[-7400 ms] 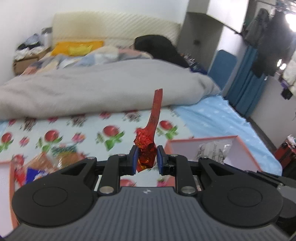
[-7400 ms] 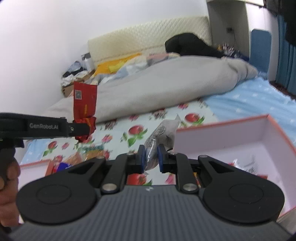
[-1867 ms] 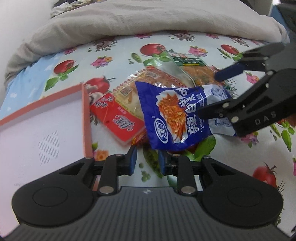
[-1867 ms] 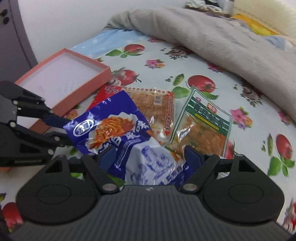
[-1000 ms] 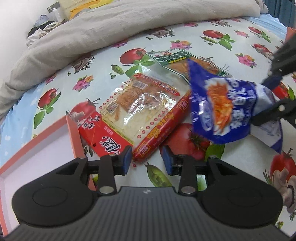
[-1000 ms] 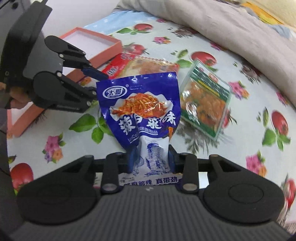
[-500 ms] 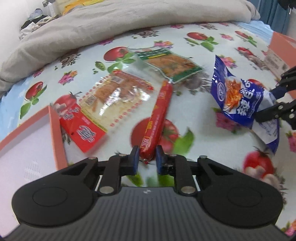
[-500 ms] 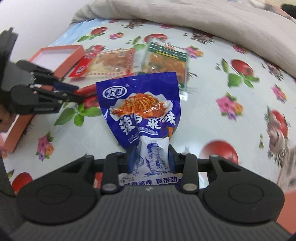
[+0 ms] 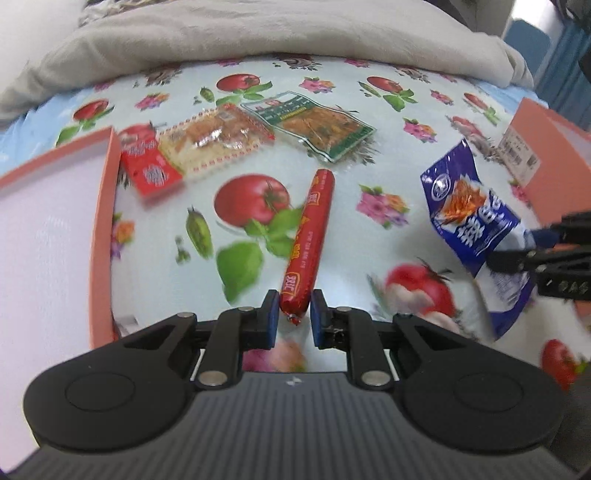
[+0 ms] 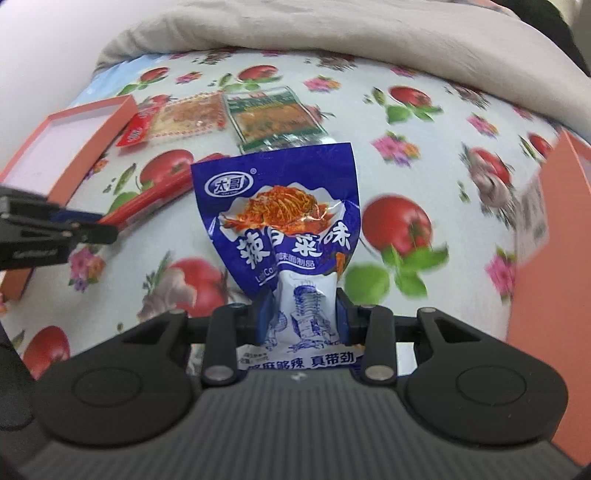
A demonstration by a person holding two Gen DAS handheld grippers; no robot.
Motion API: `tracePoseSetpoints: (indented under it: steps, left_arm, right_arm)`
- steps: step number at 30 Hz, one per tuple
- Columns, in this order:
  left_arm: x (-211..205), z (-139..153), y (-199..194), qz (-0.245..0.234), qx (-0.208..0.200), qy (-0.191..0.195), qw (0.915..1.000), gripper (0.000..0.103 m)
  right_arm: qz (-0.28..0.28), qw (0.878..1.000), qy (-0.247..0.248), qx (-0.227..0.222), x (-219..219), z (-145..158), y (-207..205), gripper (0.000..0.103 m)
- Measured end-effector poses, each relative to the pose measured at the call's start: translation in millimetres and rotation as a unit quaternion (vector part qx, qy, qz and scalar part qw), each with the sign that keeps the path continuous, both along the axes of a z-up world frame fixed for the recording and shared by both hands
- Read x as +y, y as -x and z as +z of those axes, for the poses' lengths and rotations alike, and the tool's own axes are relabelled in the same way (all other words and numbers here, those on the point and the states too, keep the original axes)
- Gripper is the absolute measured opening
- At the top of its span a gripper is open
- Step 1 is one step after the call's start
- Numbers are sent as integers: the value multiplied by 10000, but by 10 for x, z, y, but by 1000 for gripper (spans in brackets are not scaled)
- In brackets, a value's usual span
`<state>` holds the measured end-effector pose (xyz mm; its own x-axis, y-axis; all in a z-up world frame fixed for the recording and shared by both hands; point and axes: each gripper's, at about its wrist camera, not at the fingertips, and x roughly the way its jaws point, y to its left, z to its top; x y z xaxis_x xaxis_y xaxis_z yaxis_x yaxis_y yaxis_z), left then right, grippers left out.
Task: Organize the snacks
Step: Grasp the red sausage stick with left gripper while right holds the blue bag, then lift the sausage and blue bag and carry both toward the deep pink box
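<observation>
The left gripper [image 9: 292, 318] is clamped on the near end of a red sausage stick [image 9: 308, 236], whose wrapper carries yellow characters too blurred to read; the sausage points away from the gripper over the tomato-and-flower patterned sheet [image 9: 369, 229] of the bed. The right gripper [image 10: 300, 314] is closed on the pale lower part of a blue snack packet [image 10: 282, 218], which stands upright between its pads. The packet bears a white oval logo reading 太哥, a picture of shredded orange food, large white characters 辣白菜味, a smaller line ending 面制品, the Latin letters "LatiCa…" partly cut off, and on its white bottom strip 够麻够辣 真带劲. In the left wrist view the same packet [image 9: 471, 218] hangs at the right, pinched by the right gripper [image 9: 517, 247], whose arm shows the letters "DAS". Farther back on the sheet lie a clear packet with a red-printed border and a red end [image 9: 199, 147] and, just beside it, a green-edged clear packet [image 9: 314, 123] of orange strips; their print is too small to read. An orange-walled box with a white floor [image 9: 105, 206] sits at the left, and another orange box [image 9: 546, 155] with a printed barcode label sits at the right. A grey blanket [image 10: 332, 33] is bunched along the far edge.
</observation>
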<state>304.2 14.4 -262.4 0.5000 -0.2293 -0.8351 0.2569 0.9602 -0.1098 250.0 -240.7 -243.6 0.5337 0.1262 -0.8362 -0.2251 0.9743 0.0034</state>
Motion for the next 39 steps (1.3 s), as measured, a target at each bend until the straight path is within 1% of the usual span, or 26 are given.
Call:
tracePoseSetpoints:
  steps: [1,2,5,9,11,13,16,18,19,20,21,22,24,28,31,39]
  left_arm:
    - [-5,3,57,123,132,187,9997,21]
    - [-32,4,122,161,203,257,9993,21]
    - [-185,5,344,212,240,172,9993,21]
    - [-304,-12,548,250,415,443,9978,20]
    - [-349,-32,595,201,491,568,9970,20]
    - [-414,-20,646,113,473,594,9970,20]
    - [-501,18,669,15,389,492,9980,21]
    - [-538,40,647,19,402,446,9982,22]
    - [-541,50,631,20,387,466,9982,26]
    - [-550,61,616,28,376,479,9981,34]
    - [-568,66,589,28,367,462,9983,39]
    - [-592,70,560,23,338,422,9985,45]
    - [-642,77,504,-38,255,330,9991,45]
    - [-778,74,361,-153,157,199,9996,45]
    - [-885,60,262,-230,28,-27,9997,45]
    - [-1039,-89,104,-363,27,-277,9990,43]
  right_arm:
    - [-81,10000,-2,9,-18,-9,52,38]
    - [-169,9999,10,19,-30,-21,106,38]
    - [-410,9991,100,-58,-87,-25,278,38]
    - [-635,9979,91,-113,-183,-18,456,38]
    - [-589,9980,169,-166,-190,-3,548,38]
    - [-593,9980,110,-183,-226,20,615,38]
    - [-655,9975,130,-217,-285,27,669,39]
    - [-673,9974,116,-229,-322,24,691,39]
    - [-704,9972,76,-244,-344,26,700,40]
    - [-713,9970,46,-285,-362,29,710,40]
    - [-711,9970,28,-310,-371,29,716,41]
    - [-711,9969,-5,-325,-387,23,722,46]
    - [-747,9966,-41,-346,-416,-8,718,53]
    - [-744,9966,-167,-307,-452,-99,690,53]
    - [-704,9966,-128,-408,-442,-120,687,52]
    - [-699,9961,-218,-491,-459,-177,680,53]
